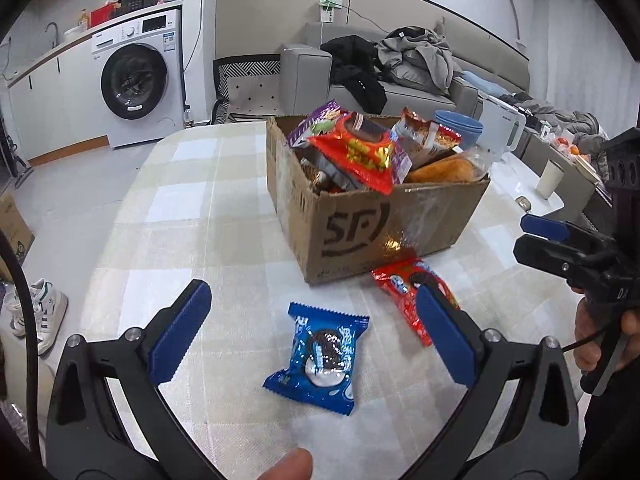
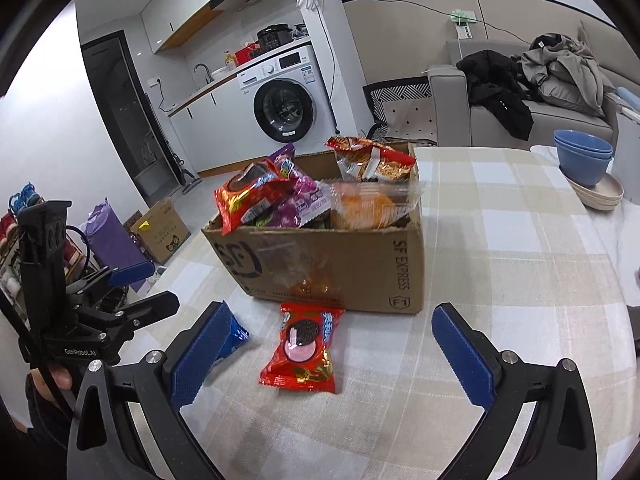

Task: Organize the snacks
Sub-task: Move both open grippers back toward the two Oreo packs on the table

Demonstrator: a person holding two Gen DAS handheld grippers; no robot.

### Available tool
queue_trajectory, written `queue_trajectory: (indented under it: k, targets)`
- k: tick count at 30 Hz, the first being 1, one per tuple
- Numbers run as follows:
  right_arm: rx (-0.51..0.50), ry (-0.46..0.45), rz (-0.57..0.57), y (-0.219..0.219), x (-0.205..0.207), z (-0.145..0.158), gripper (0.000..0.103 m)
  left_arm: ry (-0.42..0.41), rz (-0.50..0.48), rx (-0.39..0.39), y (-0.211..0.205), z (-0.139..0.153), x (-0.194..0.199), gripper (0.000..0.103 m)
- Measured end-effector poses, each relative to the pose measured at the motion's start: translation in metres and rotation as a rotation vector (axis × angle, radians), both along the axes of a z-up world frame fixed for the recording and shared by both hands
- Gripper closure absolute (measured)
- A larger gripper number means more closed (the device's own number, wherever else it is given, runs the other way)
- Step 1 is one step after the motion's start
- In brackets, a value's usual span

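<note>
A cardboard box (image 1: 360, 236) full of snack packets stands on the checked tablecloth; it also shows in the right wrist view (image 2: 360, 264). A blue cookie packet (image 1: 320, 356) lies flat between the fingers of my open left gripper (image 1: 314, 312). A red cookie packet (image 1: 404, 292) lies in front of the box to its right. In the right wrist view the red packet (image 2: 304, 348) lies between the fingers of my open right gripper (image 2: 334, 320), and the blue packet (image 2: 236, 336) is mostly hidden behind the left finger. Both grippers are empty.
Stacked blue bowls (image 2: 584, 160) on beige plates sit at the table's far right. A white kettle (image 1: 500, 128) and a cup (image 1: 550, 178) stand beyond the box. A sofa with clothes (image 1: 400, 64) and a washing machine (image 1: 136, 80) are behind the table.
</note>
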State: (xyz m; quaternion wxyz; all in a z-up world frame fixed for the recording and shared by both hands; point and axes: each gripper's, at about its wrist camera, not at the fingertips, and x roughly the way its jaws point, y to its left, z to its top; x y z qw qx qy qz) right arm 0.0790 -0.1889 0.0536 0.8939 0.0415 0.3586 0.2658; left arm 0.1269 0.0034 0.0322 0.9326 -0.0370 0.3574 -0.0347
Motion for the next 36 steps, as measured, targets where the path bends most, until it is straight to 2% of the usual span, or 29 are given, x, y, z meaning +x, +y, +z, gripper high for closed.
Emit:
queue_trajectory:
  k: [9,21,36]
  targets:
    - [-0.076,0.027,0.018,0.024,-0.007,-0.024,0.001,0.035,-0.006,0.021,-0.001,-0.013,0.0,0.001]
    - [-0.113,0.077,-0.003,0.039,0.004,-0.046,0.001,0.06,0.005,0.019,-0.003,-0.023,0.01,0.001]
    - [-0.182,0.14,0.014,0.068,0.01,-0.07,0.001,0.15,-0.014,0.027,-0.003,-0.052,0.022,0.001]
